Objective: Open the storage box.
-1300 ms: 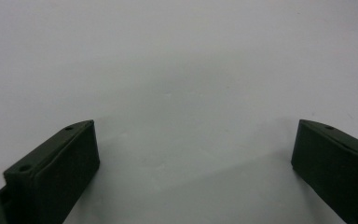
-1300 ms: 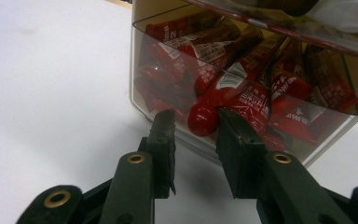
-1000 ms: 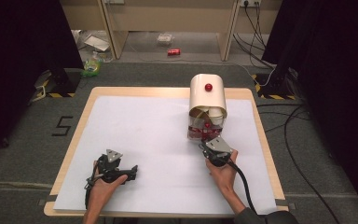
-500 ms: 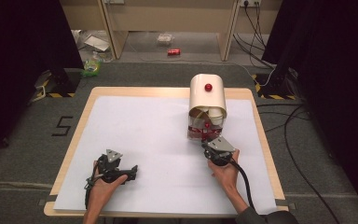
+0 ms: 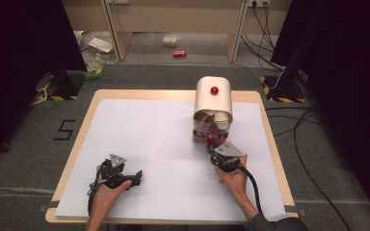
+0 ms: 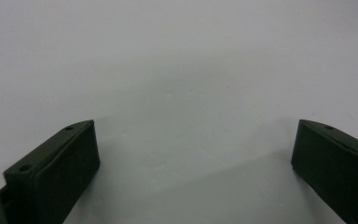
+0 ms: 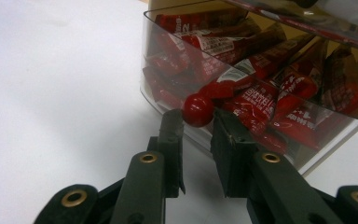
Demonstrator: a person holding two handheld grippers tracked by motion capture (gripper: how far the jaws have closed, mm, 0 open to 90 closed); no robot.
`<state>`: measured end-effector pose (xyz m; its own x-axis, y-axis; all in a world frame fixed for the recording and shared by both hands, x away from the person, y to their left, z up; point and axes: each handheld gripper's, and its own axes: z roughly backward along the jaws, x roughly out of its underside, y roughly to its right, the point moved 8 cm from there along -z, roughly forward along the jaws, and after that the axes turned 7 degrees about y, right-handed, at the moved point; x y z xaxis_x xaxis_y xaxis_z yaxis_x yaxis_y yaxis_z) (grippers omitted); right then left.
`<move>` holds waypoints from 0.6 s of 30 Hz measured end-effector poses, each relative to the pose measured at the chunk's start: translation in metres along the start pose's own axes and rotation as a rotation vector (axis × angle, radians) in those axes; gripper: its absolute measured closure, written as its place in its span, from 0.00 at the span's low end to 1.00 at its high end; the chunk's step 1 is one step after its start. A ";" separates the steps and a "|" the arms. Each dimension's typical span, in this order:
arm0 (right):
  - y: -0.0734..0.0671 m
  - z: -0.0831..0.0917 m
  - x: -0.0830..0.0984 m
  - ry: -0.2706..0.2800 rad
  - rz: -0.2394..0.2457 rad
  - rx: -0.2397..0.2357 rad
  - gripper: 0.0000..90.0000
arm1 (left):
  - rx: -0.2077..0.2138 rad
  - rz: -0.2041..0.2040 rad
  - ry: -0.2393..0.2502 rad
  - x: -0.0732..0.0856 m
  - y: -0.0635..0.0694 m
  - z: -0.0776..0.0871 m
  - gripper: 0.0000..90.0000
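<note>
A cream dome-topped box (image 5: 214,98) stands at the table's far right, with a clear drawer (image 5: 211,132) of red packets at its front. In the right gripper view the drawer (image 7: 261,70) holds several red sachets, and a small red knob (image 7: 198,110) sticks out of its front wall. My right gripper (image 7: 196,126) has its two jaw tips pressed on either side of that knob. From above, the right gripper (image 5: 213,147) sits just in front of the drawer. My left gripper (image 5: 136,177) rests near the front left, and its jaws (image 6: 193,140) stand wide apart over bare white sheet.
A white sheet (image 5: 149,134) covers most of the wooden table (image 5: 270,125). A second red knob (image 5: 214,90) sits on top of the box. Cables (image 5: 308,144) lie on the floor to the right, beyond the table edge.
</note>
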<state>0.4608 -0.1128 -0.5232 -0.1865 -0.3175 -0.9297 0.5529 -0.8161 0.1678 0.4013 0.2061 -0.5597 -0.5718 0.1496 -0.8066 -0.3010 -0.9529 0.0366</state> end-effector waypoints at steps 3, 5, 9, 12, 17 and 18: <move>0.000 0.001 0.000 0.001 -0.006 -0.002 0.82 | -0.001 0.000 0.000 0.000 0.000 0.000 0.00; -0.001 0.004 0.001 -0.001 -0.007 -0.003 0.85 | -0.001 -0.001 0.000 0.000 0.000 0.000 0.00; -0.006 0.011 0.003 -0.007 -0.005 -0.045 0.94 | -0.001 0.000 0.000 0.000 0.000 0.000 0.00; -0.006 0.014 -0.006 0.011 0.045 -0.006 0.85 | 0.000 0.002 0.001 0.000 0.000 0.000 0.00; -0.003 0.018 -0.018 0.045 0.060 -0.014 0.79 | -0.001 0.000 0.000 0.000 0.000 0.000 0.00; -0.003 0.018 -0.020 0.050 0.069 -0.022 0.77 | -0.001 0.000 0.000 0.000 0.000 0.000 0.00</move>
<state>0.4483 -0.1126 -0.4997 -0.1072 -0.3474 -0.9316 0.5812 -0.7821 0.2247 0.4012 0.2060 -0.5597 -0.5716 0.1493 -0.8069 -0.3004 -0.9531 0.0365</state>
